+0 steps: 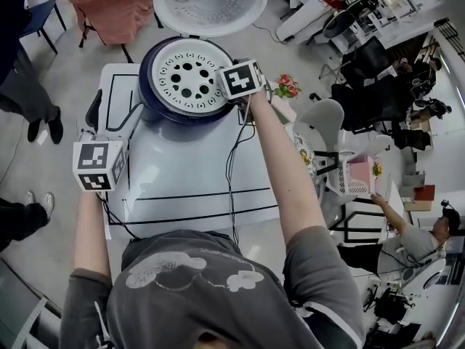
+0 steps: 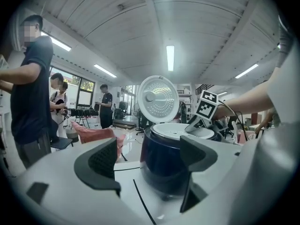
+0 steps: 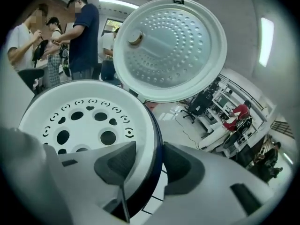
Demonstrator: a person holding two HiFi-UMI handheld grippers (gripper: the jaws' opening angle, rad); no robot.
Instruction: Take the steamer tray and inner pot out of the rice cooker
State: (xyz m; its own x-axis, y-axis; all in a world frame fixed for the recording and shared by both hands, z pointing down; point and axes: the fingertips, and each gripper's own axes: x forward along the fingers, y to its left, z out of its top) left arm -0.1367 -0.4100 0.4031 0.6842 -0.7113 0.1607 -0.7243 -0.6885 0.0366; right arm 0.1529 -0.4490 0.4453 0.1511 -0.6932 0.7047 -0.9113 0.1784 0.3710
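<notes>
At the near left of the white table (image 1: pixel 182 180), the left gripper (image 2: pixel 150 163) hangs level, jaws wide and gripping nothing, aimed at the round dark-blue rice cooker (image 1: pixel 149 97). Further in, the right gripper (image 3: pixel 147 161) tilts down, jaws half-spread astride the cooker's right rim, one over the white perforated steamer tray (image 1: pixel 187 76) seated inside, one outside the wall. Beyond stands the open round white lid (image 1: pixel 211 2).

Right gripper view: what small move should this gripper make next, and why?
Probably close the right gripper on the rim of the steamer tray: its jaws straddle that rim, seemingly not yet clamped, and the tray sits in the rice cooker.
</notes>
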